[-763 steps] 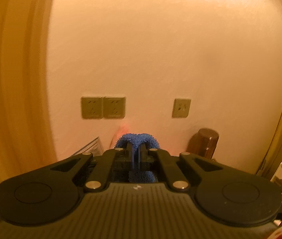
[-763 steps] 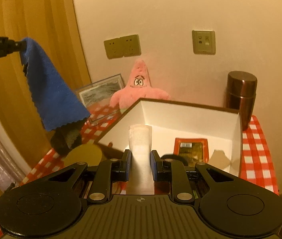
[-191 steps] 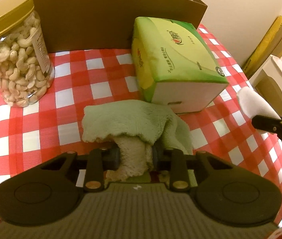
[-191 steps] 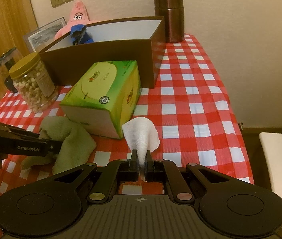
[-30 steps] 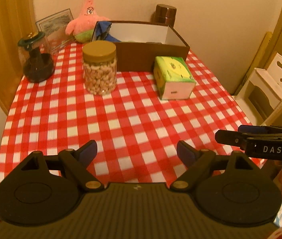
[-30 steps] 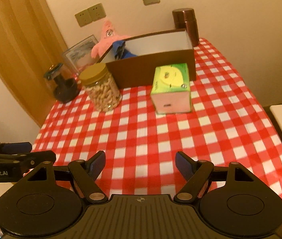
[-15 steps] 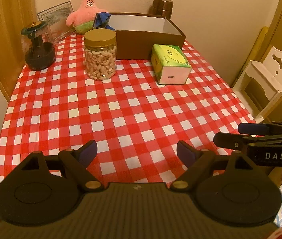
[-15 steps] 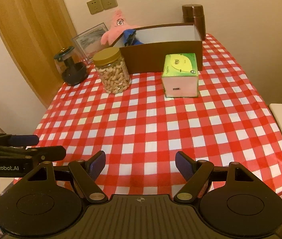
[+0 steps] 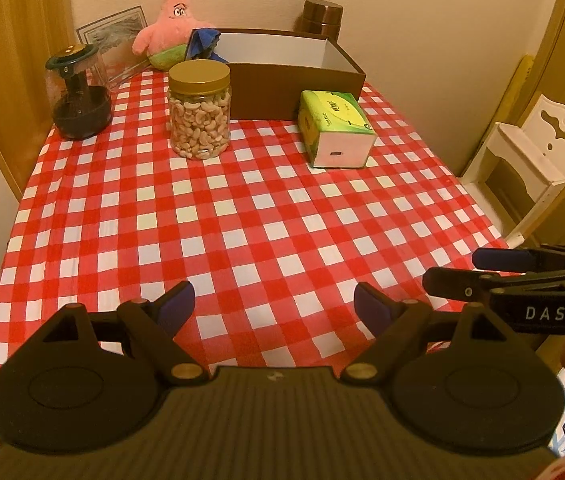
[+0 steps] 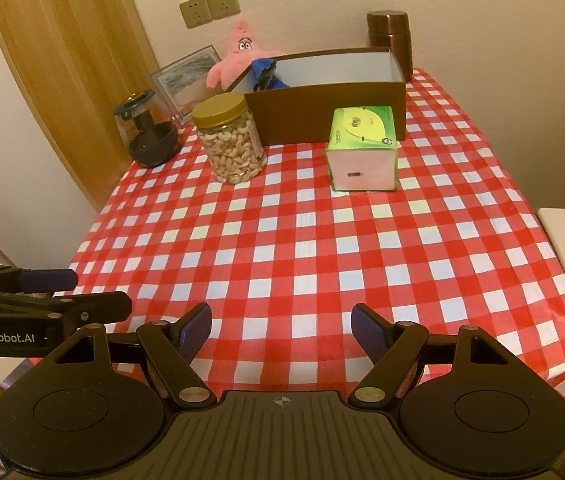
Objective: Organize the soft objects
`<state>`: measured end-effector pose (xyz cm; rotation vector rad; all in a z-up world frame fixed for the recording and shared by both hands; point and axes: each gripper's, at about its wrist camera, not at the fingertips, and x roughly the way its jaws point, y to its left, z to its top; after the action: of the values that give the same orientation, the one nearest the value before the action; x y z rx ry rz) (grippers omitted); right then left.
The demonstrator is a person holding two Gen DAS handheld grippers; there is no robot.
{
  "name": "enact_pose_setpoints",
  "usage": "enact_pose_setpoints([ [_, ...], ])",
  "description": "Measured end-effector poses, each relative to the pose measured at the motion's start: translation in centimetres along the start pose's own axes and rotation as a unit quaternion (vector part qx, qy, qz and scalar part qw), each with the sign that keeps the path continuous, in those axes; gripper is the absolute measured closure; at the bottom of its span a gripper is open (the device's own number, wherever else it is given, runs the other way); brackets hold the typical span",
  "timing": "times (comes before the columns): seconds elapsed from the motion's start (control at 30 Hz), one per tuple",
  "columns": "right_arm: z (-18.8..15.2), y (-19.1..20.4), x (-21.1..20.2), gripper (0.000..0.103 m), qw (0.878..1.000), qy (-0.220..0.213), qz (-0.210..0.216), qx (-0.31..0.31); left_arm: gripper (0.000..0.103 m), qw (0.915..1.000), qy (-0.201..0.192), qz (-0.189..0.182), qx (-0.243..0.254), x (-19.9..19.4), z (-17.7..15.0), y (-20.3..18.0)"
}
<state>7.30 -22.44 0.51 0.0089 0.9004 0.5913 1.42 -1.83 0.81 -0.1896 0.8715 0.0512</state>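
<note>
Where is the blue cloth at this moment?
In both wrist views the blue cloth is draped over the far left corner of the brown box, beside the pink plush star and behind the cashew jar.

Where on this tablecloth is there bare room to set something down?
The whole near half of the checked tablecloth, in front of the cashew jar and the tissue box, lies bare. The far edge is crowded: coffee grinder, brown box, plush star, copper canister.

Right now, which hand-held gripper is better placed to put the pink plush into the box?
Left: the pink plush sits at the box's left end; both are open, empty, far.
</note>
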Motion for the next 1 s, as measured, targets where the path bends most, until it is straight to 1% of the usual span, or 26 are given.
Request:
enact_pose_setpoints([
  [1.0,0.33,-0.24,-0.49,0.026,1.000,-0.003,-0.003,0.002,0.017,1.0000,-0.004,-0.005,0.005,0.15,0.22,-0.17],
])
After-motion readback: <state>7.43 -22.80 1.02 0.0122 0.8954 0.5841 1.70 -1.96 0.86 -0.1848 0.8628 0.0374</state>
